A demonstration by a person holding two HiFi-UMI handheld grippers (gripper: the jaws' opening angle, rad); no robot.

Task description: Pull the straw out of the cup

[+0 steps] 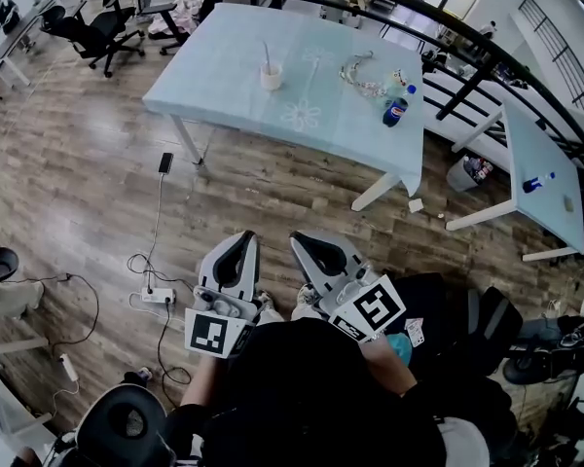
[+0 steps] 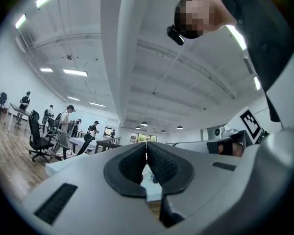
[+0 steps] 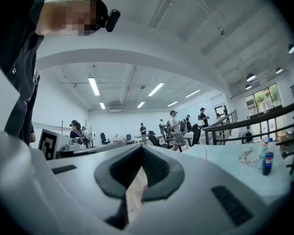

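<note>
A small white cup (image 1: 271, 75) with a thin straw (image 1: 267, 53) upright in it stands on the light blue table (image 1: 234, 86), far ahead of me in the head view. Both grippers are held close to my body over the wooden floor, well short of the table. In the head view my left gripper (image 1: 244, 234) has its jaws together with nothing in them. My right gripper (image 1: 301, 237) beside it is also shut and empty. In the left gripper view the left gripper's (image 2: 146, 145) dark pads touch. The right gripper (image 3: 140, 147) shows its tips meeting in its own view.
A blue-labelled bottle (image 1: 397, 107) and clear plastic packaging (image 1: 362, 74) lie on the table's right part. A power strip with cables (image 1: 156, 297) and a phone (image 1: 165, 162) are on the floor. Office chairs (image 1: 92, 32) stand at left, a second table (image 1: 540, 178) and a black railing (image 1: 448, 27) at right.
</note>
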